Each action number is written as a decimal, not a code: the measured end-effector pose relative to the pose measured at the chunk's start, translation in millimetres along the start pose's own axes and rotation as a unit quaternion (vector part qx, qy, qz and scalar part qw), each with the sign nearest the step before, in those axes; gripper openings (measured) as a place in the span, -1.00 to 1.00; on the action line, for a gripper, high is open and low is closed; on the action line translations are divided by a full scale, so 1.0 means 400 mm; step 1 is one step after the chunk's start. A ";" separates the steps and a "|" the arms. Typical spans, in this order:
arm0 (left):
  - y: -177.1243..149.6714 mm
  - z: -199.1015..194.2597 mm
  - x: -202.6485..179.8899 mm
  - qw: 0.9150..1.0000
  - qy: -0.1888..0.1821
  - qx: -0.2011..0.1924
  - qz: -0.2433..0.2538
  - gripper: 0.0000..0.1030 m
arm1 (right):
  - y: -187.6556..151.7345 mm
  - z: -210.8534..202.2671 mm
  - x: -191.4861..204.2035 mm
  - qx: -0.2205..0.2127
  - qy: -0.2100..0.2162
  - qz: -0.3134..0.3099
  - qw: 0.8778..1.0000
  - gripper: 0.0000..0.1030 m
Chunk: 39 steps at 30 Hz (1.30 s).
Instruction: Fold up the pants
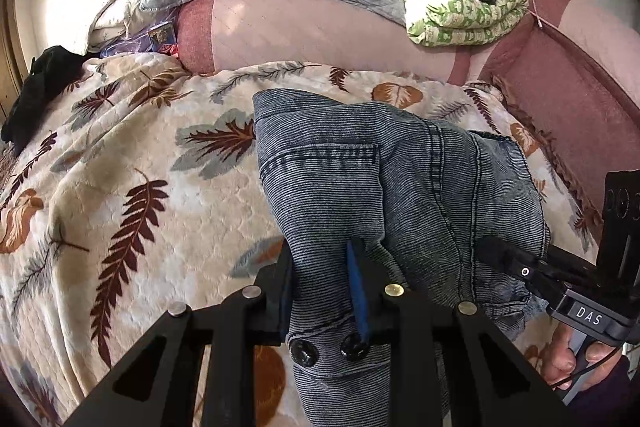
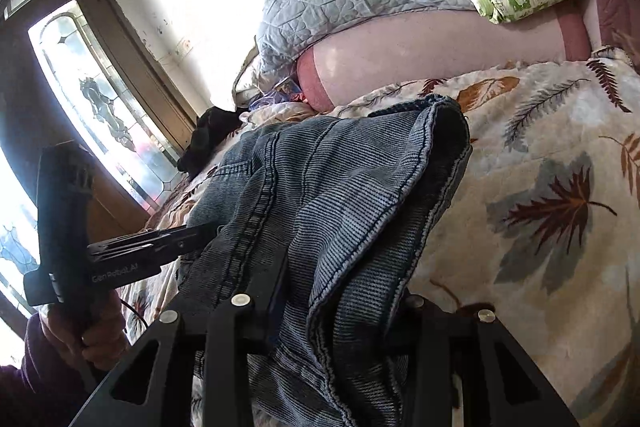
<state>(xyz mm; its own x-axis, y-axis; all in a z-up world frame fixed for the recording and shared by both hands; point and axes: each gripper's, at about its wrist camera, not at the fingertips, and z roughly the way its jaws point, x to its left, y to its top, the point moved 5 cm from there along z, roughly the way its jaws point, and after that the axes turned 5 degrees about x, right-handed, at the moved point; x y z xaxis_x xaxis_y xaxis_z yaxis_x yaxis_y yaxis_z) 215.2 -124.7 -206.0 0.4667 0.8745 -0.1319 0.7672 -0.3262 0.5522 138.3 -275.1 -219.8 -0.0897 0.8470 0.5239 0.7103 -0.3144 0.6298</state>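
Pants (image 1: pixel 360 187) of ribbed blue denim bunch between both jaws.

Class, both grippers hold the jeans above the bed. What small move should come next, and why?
Probably lower both grippers together and lay the jeans flat on the leaf-print blanket. The left gripper is clamped near the two buttons, the right gripper on a bunched hem, and the denim hangs humped between them, so it looks too crumpled to crease cleanly yet.
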 end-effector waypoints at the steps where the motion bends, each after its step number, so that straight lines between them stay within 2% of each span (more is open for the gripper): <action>1: 0.016 0.023 0.004 1.000 0.003 0.004 0.001 -0.49 | 0.017 0.021 -0.014 0.001 -0.002 0.004 1.000 -0.25; 5: 0.041 0.127 0.021 0.999 0.026 0.034 0.003 -0.49 | 0.052 0.104 -0.076 0.019 -0.002 0.031 0.999 -0.25; 8: 0.029 0.210 0.041 0.996 0.058 0.069 -0.001 -0.48 | 0.041 0.180 -0.131 0.052 -0.012 0.051 0.997 -0.22; 9: 0.023 0.230 0.046 0.995 0.069 0.076 0.002 -0.44 | 0.035 0.202 -0.148 0.064 -0.020 0.058 0.996 -0.18; 11: 0.011 0.249 0.046 0.993 0.090 0.073 0.011 -0.35 | 0.024 0.230 -0.177 0.073 -0.035 0.061 0.995 0.16; 13: 0.005 0.252 0.033 0.991 0.115 0.067 0.031 -0.30 | 0.016 0.240 -0.187 0.071 -0.036 0.063 0.995 0.22; 16: 0.007 0.234 0.029 0.986 0.150 0.071 0.033 -0.06 | 0.012 0.233 -0.192 0.067 -0.044 0.065 0.995 0.29; 18: 0.005 0.201 0.033 0.984 0.164 0.071 0.019 0.10 | 0.006 0.214 -0.191 0.063 -0.057 0.076 0.994 0.35; 20: 0.000 0.151 0.033 0.983 0.174 0.058 0.013 0.15 | 0.003 0.179 -0.186 0.051 -0.073 0.079 0.993 0.36; 23: -0.016 0.046 0.013 0.980 0.197 0.014 0.027 0.27 | 0.008 0.105 -0.154 0.011 -0.100 0.058 0.993 0.36; 26: -0.035 -0.067 -0.007 0.975 0.216 -0.035 0.033 0.45 | -0.003 0.014 -0.106 -0.031 -0.100 0.050 0.993 0.37; 29: -0.053 -0.175 -0.032 0.973 0.215 -0.075 0.032 0.47 | -0.033 -0.076 -0.047 -0.066 -0.106 0.031 0.992 0.38; 34: -0.082 -0.329 -0.069 0.969 0.214 -0.124 0.023 0.56 | -0.070 -0.201 0.069 -0.094 -0.126 -0.019 0.987 0.41; 39: -0.121 -0.437 -0.093 0.965 0.212 -0.151 0.018 0.61 | -0.076 -0.328 0.165 -0.125 -0.146 -0.049 0.980 0.43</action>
<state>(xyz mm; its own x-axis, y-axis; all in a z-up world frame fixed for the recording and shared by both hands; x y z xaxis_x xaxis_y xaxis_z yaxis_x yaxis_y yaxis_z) 83.9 -78.6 -84.1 0.2205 0.9536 0.2052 0.5611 -0.2961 0.7730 19.0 -265.8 -129.1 0.0810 0.9532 0.2912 0.5114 -0.2905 0.8087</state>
